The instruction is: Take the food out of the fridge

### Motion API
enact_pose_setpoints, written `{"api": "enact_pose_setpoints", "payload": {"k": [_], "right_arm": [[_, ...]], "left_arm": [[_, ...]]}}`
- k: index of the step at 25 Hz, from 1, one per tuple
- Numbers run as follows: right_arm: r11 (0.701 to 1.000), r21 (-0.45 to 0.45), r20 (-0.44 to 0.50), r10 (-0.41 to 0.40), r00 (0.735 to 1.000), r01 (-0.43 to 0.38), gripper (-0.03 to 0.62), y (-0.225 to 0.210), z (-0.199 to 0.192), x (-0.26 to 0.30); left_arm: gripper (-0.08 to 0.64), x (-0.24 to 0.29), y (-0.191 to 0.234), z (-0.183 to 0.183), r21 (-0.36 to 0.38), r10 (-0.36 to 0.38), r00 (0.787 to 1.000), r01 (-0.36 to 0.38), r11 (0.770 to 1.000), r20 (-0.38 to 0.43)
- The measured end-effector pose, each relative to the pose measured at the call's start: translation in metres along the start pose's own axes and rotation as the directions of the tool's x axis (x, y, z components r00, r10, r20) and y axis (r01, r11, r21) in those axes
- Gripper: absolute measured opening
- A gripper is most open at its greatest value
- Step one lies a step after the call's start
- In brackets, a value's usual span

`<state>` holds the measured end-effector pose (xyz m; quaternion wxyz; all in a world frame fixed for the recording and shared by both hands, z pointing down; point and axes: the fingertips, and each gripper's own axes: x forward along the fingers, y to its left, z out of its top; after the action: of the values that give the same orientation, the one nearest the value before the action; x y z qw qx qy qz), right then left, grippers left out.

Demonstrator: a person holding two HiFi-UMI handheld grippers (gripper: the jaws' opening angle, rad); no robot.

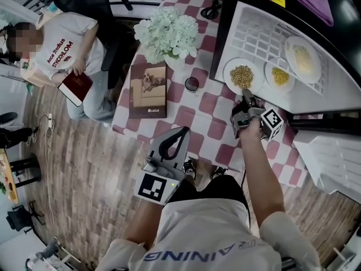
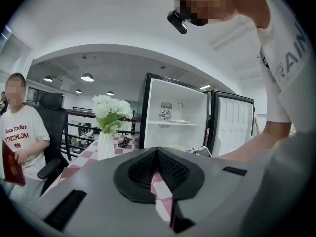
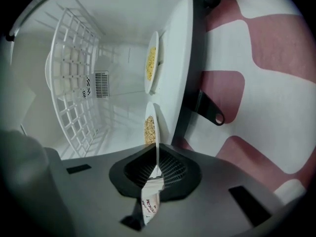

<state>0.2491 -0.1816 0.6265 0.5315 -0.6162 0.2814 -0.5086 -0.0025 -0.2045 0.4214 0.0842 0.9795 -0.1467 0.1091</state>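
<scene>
- The fridge is standing open on the checkered desk, with its door swinging out to the right. The head view is the only one showing the whole layout.
- A seated person is holding a red book off the desk's left side, well away from the fridge.
- The flowers and a book are sitting left of the fridge, and a small dark cup is near its frame. The cloth in front of the opening is lying bare.
- Only the right gripper view is showing the wire shelf running along one side of the plates, with white fridge wall on the other.
- Three plates are sitting inside the fridge. The grain plate is right at the front edge, the yellow-food plate is just beside it and deeper in, and the third plate is further back.
- The right gripper is reaching in level, with its jaws clamping the grain plate's near rim. Its own view is catching that rim edge-on between the pads.
- The left gripper is hanging near the desk's front edge with its jaws pressing together on nothing. Its view is just looking across at the fridge.
</scene>
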Motion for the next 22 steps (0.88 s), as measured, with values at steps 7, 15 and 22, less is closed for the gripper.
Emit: {"api": "enact_pose_setpoints", "payload": {"k": [7,15,22], "right_arm": [[0.999,0.013,0.001,0.051,0.999,-0.051,0.029,0.008,-0.005,-0.016],[0.994,-0.003,-0.043,0.105,0.994,-0.105,0.029,0.028,-0.024,-0.074],[0.994,-0.037,-0.024,0.105,0.994,-0.106,0.029,0.014,-0.022,-0.165]], "left_arm": [[0.008,-0.002,-0.002,0.004,-0.009,-0.006,1.0,0.006,1.0,0.013],[0.009,0.006,-0.03,0.019,0.022,-0.096,0.995,0.095,0.995,0.038],[0.008,0.023,-0.076,0.022,0.098,-0.269,0.962,0.263,0.96,0.046]]}}
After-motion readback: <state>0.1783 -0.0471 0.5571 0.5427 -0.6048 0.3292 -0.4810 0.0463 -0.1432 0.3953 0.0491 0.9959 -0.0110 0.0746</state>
